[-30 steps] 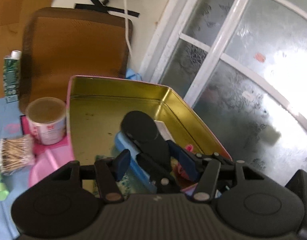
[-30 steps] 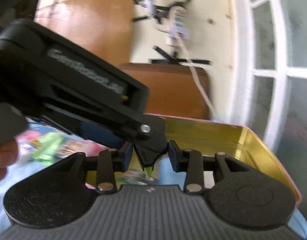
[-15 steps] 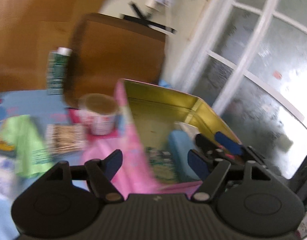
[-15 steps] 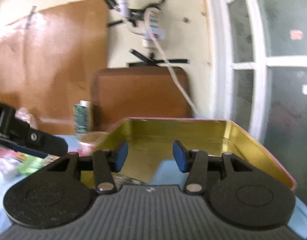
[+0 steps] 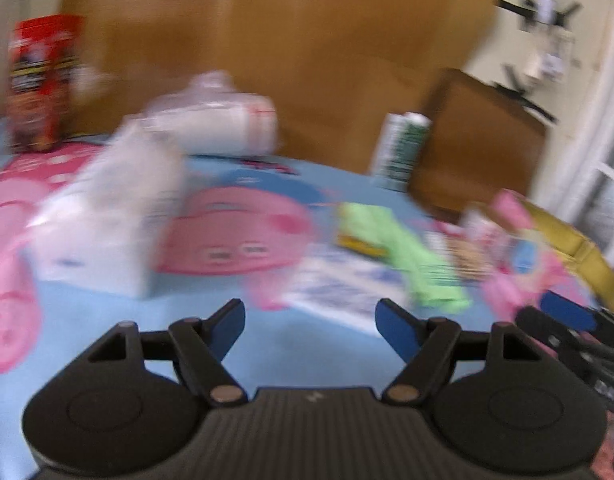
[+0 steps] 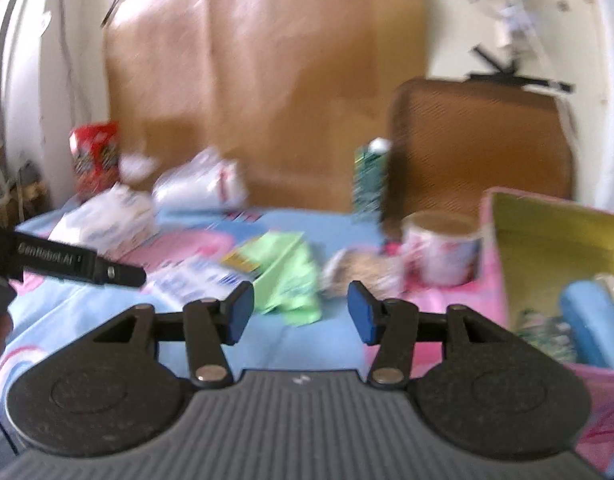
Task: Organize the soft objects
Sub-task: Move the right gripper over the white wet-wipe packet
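My left gripper [image 5: 309, 320] is open and empty above the blue patterned tablecloth [image 5: 315, 344]. My right gripper [image 6: 299, 316] is open and empty too. A green soft packet [image 6: 291, 276] lies just beyond its fingertips, and shows in the left wrist view [image 5: 407, 252]. A white and blue flat packet [image 6: 195, 276] lies beside it. White plastic-wrapped packs [image 5: 107, 216] [image 5: 215, 120] sit at the left. The gold tin box [image 6: 547, 248] at the right holds a blue roll [image 6: 595, 324] and other items. Both views are blurred.
A paper cup [image 6: 443, 248] and a bundle of cotton swabs [image 6: 363, 272] stand beside the box. A green carton [image 6: 369, 180], a red snack bag [image 6: 95, 156] and a brown board [image 6: 479, 140] are at the back. The other gripper's body [image 6: 67, 264] crosses the left.
Both grippers have swung left, away from the gold box, toward the items on the cloth. The left gripper pulled out of the box; both now stand open wider.
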Tool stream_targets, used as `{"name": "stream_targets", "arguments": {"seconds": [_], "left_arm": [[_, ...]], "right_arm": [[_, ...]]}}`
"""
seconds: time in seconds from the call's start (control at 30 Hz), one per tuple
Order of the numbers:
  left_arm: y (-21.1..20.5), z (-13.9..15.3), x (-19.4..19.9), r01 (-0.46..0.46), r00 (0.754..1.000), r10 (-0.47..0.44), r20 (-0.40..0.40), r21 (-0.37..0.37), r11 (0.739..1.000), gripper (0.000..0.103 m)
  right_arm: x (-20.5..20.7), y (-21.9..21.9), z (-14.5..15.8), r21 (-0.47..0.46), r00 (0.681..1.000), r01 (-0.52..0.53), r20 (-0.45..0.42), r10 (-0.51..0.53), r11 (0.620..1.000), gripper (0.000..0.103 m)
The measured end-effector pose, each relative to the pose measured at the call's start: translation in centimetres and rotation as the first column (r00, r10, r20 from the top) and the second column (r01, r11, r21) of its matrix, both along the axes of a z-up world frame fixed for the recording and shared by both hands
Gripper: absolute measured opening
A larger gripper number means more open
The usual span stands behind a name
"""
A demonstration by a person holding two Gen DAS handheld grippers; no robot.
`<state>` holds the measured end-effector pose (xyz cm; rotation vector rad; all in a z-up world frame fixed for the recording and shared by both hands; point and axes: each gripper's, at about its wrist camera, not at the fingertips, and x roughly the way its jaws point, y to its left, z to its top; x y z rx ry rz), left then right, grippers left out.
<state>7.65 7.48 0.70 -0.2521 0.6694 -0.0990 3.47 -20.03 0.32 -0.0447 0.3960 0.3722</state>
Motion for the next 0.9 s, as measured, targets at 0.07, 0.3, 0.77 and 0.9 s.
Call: {"name": "stream_targets", "arguments": {"seconds": [0.07,0.3,0.77,0.9], "left_arm": [[1.6,-0.7,0.1,-0.045,0.999,0.045,-0.012,0.011,0.999,0.074],[2.0,-2.0,-0.4,-0.042,0.999,0.041,0.025,0.03,0.999,0.08],[3.0,-2.3,-0.5,-0.015,0.999,0.018,0.044,-0.058,0.998,0.08],[2.8,-2.3,-0.5,-0.015,0.999,0.017,0.044,-0.045,0.999,0.08]], "right_arm": [[0.1,1.3,-0.4,-0.02,0.999,-0.024,-0.021,0.023,1.0,0.057],[1.9,3.9,-0.6,-0.045,0.997,-0.042,-0.07,0.039,0.998,0.057],[8.1,7.7,-1.4,-0.058,0.98,-0.138,-0.151,0.128,0.989,0.065],[10.6,7.7,-1.9,0.02,0.958,-0.126,-0.256,0.126,0.992,0.062]]}}
